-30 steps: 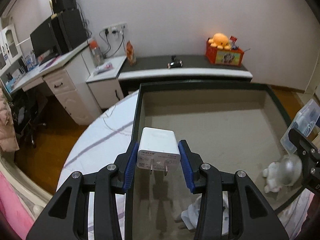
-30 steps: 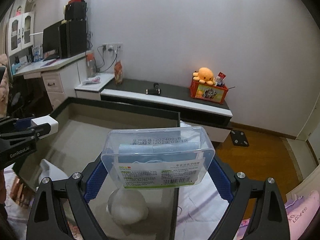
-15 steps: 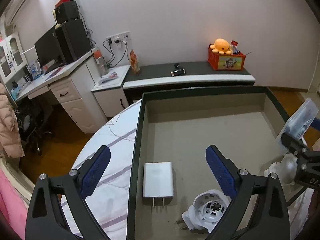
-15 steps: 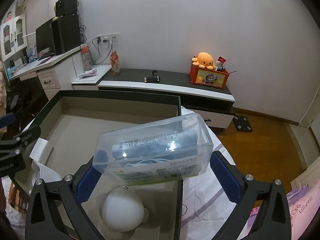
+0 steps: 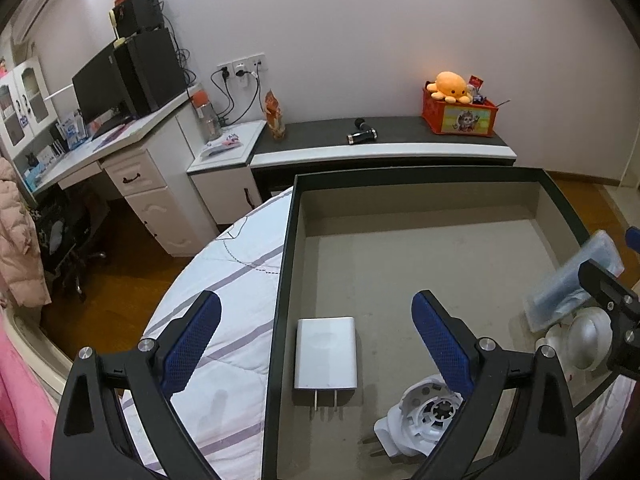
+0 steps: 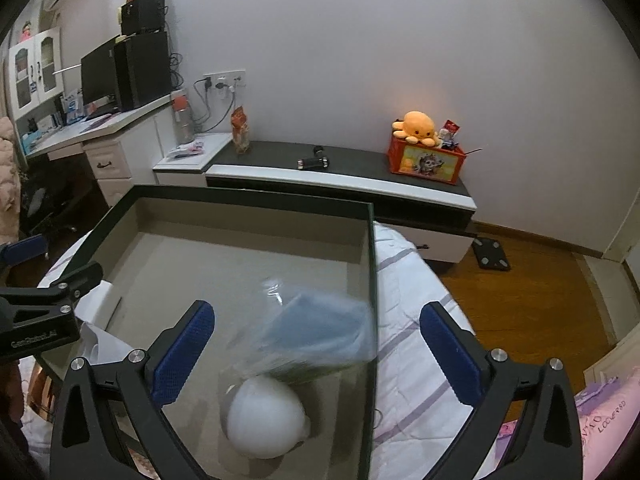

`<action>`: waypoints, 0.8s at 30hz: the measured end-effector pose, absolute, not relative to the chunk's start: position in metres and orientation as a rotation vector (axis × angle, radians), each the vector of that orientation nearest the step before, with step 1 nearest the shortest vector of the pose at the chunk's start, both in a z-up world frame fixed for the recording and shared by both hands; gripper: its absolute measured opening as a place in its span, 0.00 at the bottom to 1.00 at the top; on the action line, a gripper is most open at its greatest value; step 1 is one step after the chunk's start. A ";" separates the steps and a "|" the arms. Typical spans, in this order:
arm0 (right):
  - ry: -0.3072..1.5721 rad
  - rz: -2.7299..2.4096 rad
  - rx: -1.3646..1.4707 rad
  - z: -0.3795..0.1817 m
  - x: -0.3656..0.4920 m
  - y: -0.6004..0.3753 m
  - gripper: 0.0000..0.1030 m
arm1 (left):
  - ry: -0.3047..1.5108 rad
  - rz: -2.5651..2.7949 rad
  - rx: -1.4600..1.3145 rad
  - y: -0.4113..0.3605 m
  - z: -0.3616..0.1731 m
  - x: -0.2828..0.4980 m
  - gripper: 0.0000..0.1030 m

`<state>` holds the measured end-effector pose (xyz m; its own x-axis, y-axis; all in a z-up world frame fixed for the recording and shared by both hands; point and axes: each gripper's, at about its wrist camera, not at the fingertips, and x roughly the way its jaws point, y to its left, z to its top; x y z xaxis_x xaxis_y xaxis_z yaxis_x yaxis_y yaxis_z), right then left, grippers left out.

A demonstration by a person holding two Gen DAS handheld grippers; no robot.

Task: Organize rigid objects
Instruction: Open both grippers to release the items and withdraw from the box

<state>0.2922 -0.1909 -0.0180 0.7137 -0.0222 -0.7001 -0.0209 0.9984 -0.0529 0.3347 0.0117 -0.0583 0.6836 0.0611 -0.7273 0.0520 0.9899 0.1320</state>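
A white charger [image 5: 325, 354] lies flat on the floor of the dark-rimmed tray [image 5: 286, 280], prongs toward me, below and between the wide-apart fingers of my open left gripper [image 5: 316, 320]. A white round plug adapter [image 5: 424, 412] lies to its right. In the right wrist view my right gripper [image 6: 318, 332] is open. The clear plastic box [image 6: 316, 336] is blurred below it, tilted against the tray's right wall [image 6: 370, 280] and over a white dome-shaped object [image 6: 264, 416]. The same box [image 5: 576, 280] shows at the tray's right side in the left wrist view.
The tray sits on a white striped bedcover [image 5: 224, 280]. Behind it stands a low dark-topped cabinet [image 5: 380, 136] with an orange toy box [image 5: 460, 114]. A desk [image 5: 100, 148] is at the left, wooden floor [image 6: 540, 292] at the right.
My left gripper opened and the charger dropped onto the tray floor. My right gripper opened and the clear box tipped out and fell toward the tray's right wall.
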 end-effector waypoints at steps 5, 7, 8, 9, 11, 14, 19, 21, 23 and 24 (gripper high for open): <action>0.773 -0.011 -0.027 -0.014 0.288 -0.200 1.00 | 0.814 0.006 0.147 0.012 -0.055 0.333 0.95; 0.768 -0.004 -0.016 -0.010 0.285 -0.201 1.00 | 0.814 0.008 0.148 0.011 -0.055 0.332 0.95; 0.764 -0.002 -0.015 -0.008 0.284 -0.201 1.00 | 0.812 0.009 0.148 0.011 -0.054 0.331 0.95; 0.759 -0.003 -0.015 -0.006 0.283 -0.202 1.00 | 0.811 0.011 0.147 0.011 -0.052 0.329 0.95; 0.743 -0.009 -0.016 0.001 0.276 -0.202 1.00 | 0.807 0.010 0.144 0.011 -0.048 0.325 0.95; 0.714 -0.013 -0.004 0.012 0.264 -0.204 1.00 | 0.790 0.010 0.141 0.012 -0.040 0.315 0.95; 0.690 -0.054 0.008 0.027 0.243 -0.214 1.00 | 0.785 0.017 0.126 0.017 -0.029 0.293 0.95; 0.675 -0.062 0.015 0.035 0.229 -0.217 1.00 | 0.770 0.023 0.117 0.020 -0.022 0.281 0.95; 0.660 -0.071 0.012 0.042 0.216 -0.219 1.00 | 0.750 0.031 0.111 0.022 -0.015 0.268 0.95; 0.655 -0.076 0.008 0.045 0.210 -0.218 1.00 | 0.737 0.036 0.107 0.024 -0.009 0.260 0.95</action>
<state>0.2102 -0.2185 0.0452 0.7905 -0.0679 -0.6087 0.0729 0.9972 -0.0165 0.2597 0.0241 -0.0094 0.7403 0.0706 -0.6686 0.0044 0.9939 0.1099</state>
